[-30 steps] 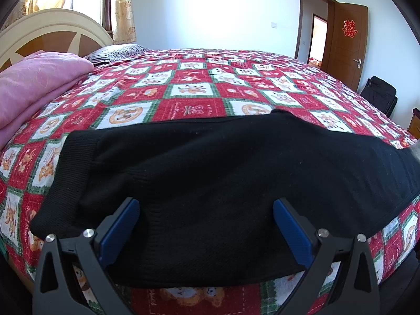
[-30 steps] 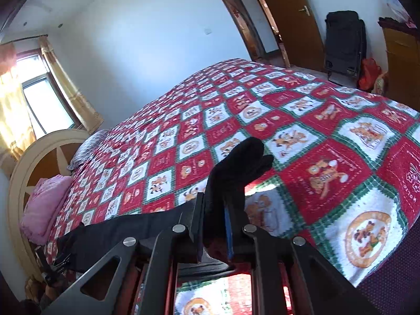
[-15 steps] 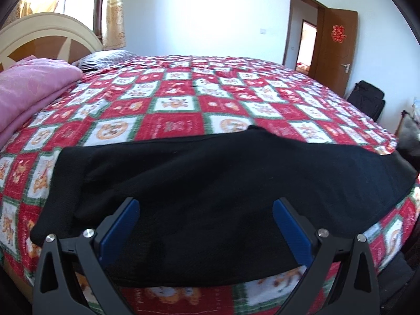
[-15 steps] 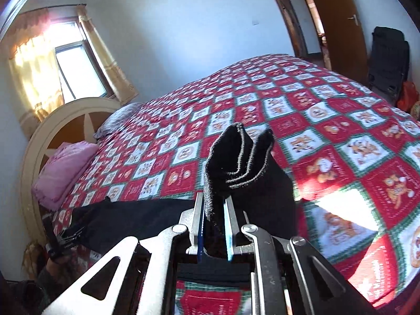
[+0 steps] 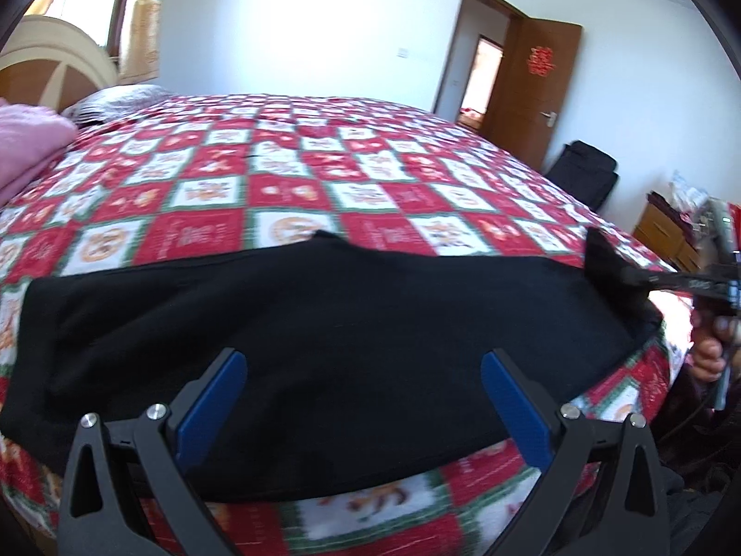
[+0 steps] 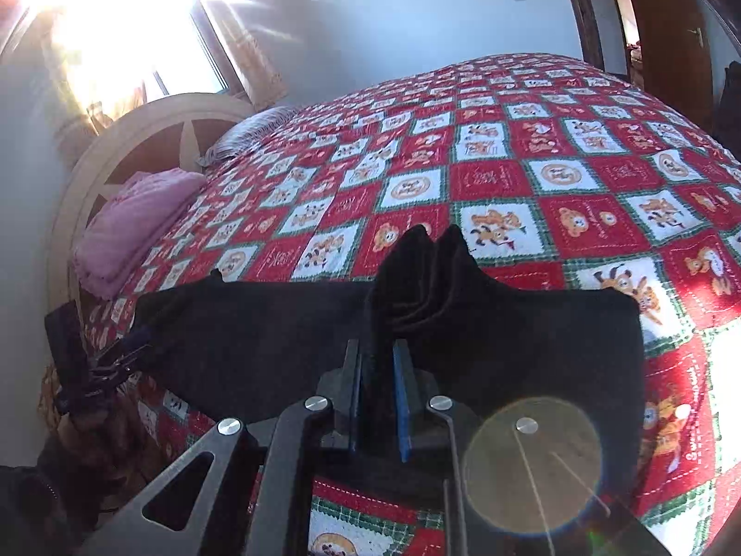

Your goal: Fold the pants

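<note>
Jaws of left gripper (image 5: 361, 398) stand wide apart over black pants (image 5: 301, 347), nothing pinched; pants lie flat along near bed (image 5: 296, 185) edge, open quilt beyond, pink blanket (image 5: 28, 148) far left. Right view: right gripper (image 6: 377, 370) jaws clamp a bunched pants fold sticking up; rest spreads both sides.
</note>
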A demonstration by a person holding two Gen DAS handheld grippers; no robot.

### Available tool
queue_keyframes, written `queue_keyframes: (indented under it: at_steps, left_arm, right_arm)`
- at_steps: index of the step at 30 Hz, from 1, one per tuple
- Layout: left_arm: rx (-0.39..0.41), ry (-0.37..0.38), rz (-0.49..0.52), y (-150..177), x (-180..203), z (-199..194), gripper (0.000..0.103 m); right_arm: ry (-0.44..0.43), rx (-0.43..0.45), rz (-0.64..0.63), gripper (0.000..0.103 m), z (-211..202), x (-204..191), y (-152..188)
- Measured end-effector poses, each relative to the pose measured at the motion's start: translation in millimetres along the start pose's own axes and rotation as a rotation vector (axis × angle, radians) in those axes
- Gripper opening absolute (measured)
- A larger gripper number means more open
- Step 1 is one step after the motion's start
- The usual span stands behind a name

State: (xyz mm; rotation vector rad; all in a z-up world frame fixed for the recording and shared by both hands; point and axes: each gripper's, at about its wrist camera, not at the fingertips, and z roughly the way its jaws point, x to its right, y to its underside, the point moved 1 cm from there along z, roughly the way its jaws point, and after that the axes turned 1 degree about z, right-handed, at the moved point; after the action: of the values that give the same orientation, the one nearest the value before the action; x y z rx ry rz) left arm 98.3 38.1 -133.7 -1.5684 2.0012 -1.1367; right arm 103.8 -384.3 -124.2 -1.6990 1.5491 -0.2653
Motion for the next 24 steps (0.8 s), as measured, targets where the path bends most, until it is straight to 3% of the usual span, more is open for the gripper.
queue_keyframes:
  at_steps: [4,7,9,11,15,20,24]
  left_arm:
    - [-0.025,0.069,0.007,-9.5,22.2,13.6,0.103]
    - [-0.045,0.115,0.037,-17.4,42.8,25.5,0.103]
    - [-0.066,0.148,0.073,-24.0,61.8,36.9,0.103]
    - [-0.084,0.181,0.09,-30.9,77.7,47.7,0.103]
    - [-0.124,0.254,0.108,-45.1,115.7,73.9,0.102]
    - [-0.185,0.333,0.141,-51.7,165.0,102.2,0.087]
    - [-0.236,0.333,0.175,-53.9,193.5,123.1,0.073]
  right_arm:
    - [0.0,-0.102,-0.031,0.013,34.5,-7.3,6.6]
    - [-0.001,-0.162,-0.035,0.019,47.8,-4.5,11.0]
    - [-0.056,-0.18,-0.026,0.038,40.0,-3.7,12.6]
    - [-0.089,-0.148,-0.054,0.046,19.7,-2.5,12.6]
    - [-0.057,-0.056,-0.018,0.046,-17.2,26.2,7.4]
    - [-0.021,0.047,0.18,0.047,-31.7,84.6,6.6]
    - [-0.03,0.078,0.24,0.047,-27.2,102.4,7.4]
